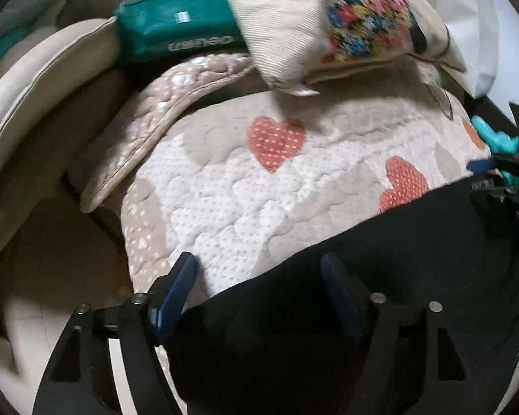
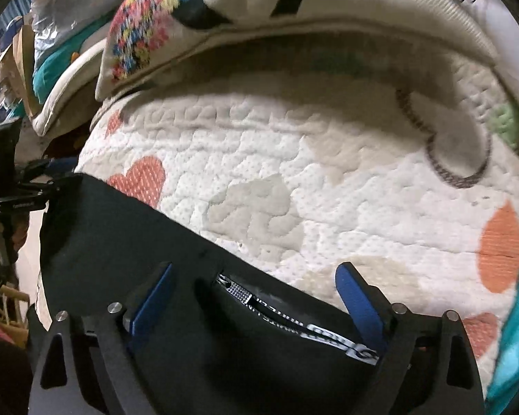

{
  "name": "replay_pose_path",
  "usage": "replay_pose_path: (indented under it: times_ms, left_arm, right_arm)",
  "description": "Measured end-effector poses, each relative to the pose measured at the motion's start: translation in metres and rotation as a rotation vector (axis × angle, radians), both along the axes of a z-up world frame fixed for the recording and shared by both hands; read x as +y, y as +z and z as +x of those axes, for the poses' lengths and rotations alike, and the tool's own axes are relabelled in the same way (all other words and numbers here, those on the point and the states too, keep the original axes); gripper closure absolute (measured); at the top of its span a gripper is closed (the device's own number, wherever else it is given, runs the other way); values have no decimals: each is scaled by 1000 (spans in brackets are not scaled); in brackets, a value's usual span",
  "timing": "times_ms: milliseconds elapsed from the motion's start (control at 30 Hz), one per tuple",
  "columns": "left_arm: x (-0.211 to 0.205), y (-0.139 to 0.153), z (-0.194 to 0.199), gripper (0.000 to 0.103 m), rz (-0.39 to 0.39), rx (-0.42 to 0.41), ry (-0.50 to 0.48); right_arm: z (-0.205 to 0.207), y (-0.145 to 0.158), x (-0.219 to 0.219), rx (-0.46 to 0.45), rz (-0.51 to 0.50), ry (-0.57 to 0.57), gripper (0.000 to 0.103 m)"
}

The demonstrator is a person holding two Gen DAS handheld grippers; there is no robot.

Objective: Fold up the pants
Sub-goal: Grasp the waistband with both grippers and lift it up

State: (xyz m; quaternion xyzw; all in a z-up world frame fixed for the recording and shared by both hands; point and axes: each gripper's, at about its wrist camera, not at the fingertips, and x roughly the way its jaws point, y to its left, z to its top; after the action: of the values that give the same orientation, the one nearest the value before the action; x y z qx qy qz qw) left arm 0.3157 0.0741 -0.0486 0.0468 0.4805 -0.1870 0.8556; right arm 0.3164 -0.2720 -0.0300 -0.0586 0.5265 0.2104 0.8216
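Note:
Black pants (image 1: pixel 398 259) lie flat on a quilted heart-print blanket (image 1: pixel 242 190). My left gripper (image 1: pixel 257 269) is open, its blue pads straddling the pants' edge near one corner. In the right wrist view the pants (image 2: pixel 121 235) fill the lower left, with a zipper and white label (image 2: pixel 242 292) between the fingers. My right gripper (image 2: pixel 256 276) is open over that edge. Each gripper shows in the other's view: the right one at the far right (image 1: pixel 494 169), the left one at the far left (image 2: pixel 41 173).
A cream embroidered pillow (image 1: pixel 328 24) lies at the blanket's far end. A green box (image 1: pixel 176 27) and cream cushions (image 1: pixel 45 79) are at the left. Teal fabric (image 2: pixel 515 346) is at the right. The bed edge drops to the floor (image 1: pixel 52 276) at the left.

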Motion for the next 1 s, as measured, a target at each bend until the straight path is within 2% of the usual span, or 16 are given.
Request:
replay_pose_path:
  times_ms: [67,100,133,167,200,233,267,333,367,533,667,833,1000]
  left_arm:
    - [-2,0,-2,28,0,1,-8]
    - [-3,-1,-2,35,5,8,-8]
    - [-3,0,-2,43,-9,20,-15]
    - [-5,4,-6,63,-18,23,-22]
    - [-6,7,-8,87,-17,22,-26]
    - [-6,10,-9,98,-45,40,-45]
    - [-7,12,-10,99,-55,47,-48]
    - [-9,18,-17,99,-34,23,-45]
    - [-9,20,-20,99,-32,18,-41]
    - [-11,44,-47,99,-39,-24,-16]
    - [-10,70,-79,99,-58,-62,6]
    - [-2,102,-142,99,-87,-114,32]
    - [2,116,-205,99,-131,-126,51]
  right_arm:
    - [-1,-4,3,-5,-14,16,8]
    - [-3,-5,6,-13,-29,25,9]
    - [-5,-6,7,-20,-46,33,15]
    - [-7,-5,10,-32,-70,43,24]
    - [-7,-4,10,-31,-68,47,30]
    - [-8,-1,9,-23,-49,48,45]
    - [-8,2,8,-8,-24,47,62]
    - [-11,6,6,-1,-6,42,77]
    - [-13,9,6,6,6,39,96]
    - [-34,27,8,-26,-2,17,97]
    - [-65,47,10,-57,-9,17,97]
    - [-118,70,7,-90,2,17,97]
    - [-187,89,2,-91,-10,36,97]
